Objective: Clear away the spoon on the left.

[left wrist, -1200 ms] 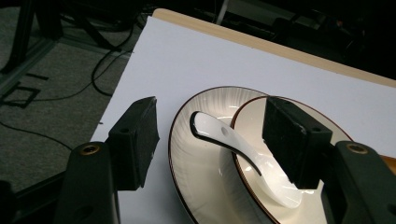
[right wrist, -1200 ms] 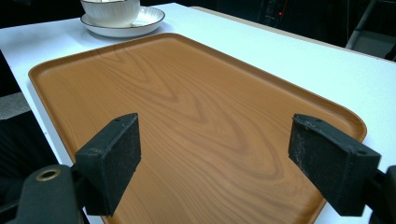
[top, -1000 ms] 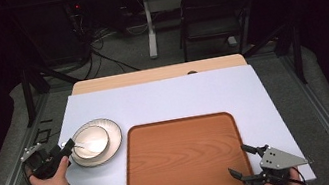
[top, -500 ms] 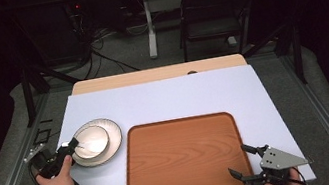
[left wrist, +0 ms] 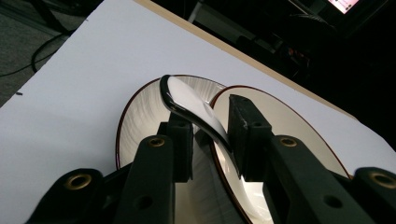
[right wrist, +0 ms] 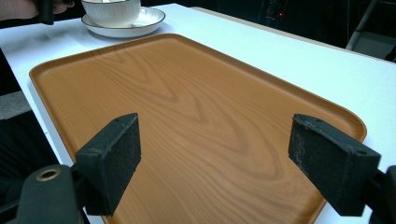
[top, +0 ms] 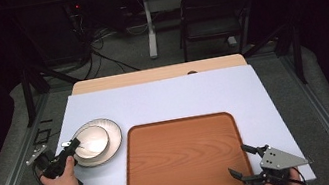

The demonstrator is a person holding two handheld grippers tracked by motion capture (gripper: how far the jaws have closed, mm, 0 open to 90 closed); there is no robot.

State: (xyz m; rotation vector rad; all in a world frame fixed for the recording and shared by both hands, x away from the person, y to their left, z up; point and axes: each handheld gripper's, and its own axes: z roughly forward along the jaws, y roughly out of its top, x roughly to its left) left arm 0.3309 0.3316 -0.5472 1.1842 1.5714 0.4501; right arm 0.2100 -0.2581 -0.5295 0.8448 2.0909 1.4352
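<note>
- At the near right edge, the right gripper (top: 245, 160) hovers wide open over the wooden tray (top: 183, 155).
- Farther left, the left gripper (left wrist: 210, 128), jaws just closing, straddles the bowl (top: 90, 141) rim on its plate (top: 111, 132).

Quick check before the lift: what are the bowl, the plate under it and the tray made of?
Bowl and plate: likely glazed ceramic, glossy cream with a dark rim line and fine ribbing. Tray: wood or wood-look laminate, satin finish, printed-looking grain; hard to tell which.
</note>
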